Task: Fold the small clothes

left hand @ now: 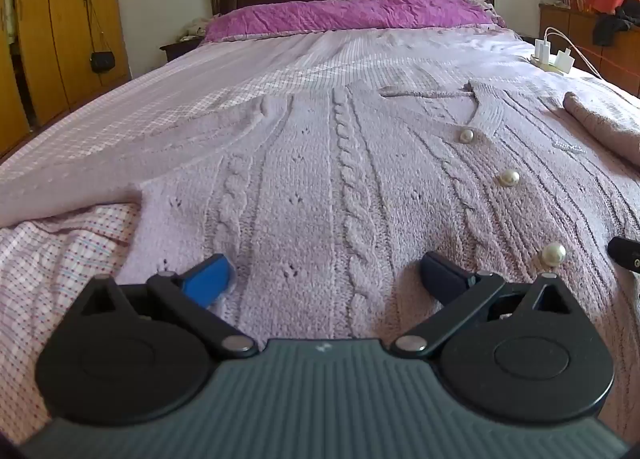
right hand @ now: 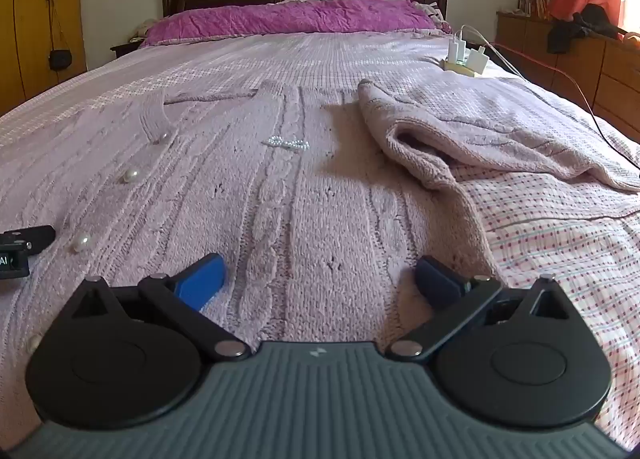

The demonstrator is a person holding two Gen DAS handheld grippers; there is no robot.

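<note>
A pale lilac cable-knit cardigan (left hand: pixel 320 179) with large pearl buttons (left hand: pixel 509 178) lies flat, front up, on the bed. My left gripper (left hand: pixel 326 275) hovers low over its left half near the hem, jaws wide open, nothing between the blue fingertips (left hand: pixel 208 277). My right gripper (right hand: pixel 320 279) stands open over the cardigan (right hand: pixel 280 187) on its right half, close to the side edge. The right sleeve (right hand: pixel 460 131) is folded in over the body. A small beaded bow (right hand: pixel 286 143) sits on the chest. Each gripper's tip shows at the other view's edge.
The bed has a pink checked sheet (right hand: pixel 560 251) and a magenta quilt (left hand: pixel 352 13) by the dark wooden headboard. A power strip with white chargers (right hand: pixel 466 55) and cables lies at the bed's right edge. A wardrobe stands left, a dresser (right hand: pixel 600 67) right.
</note>
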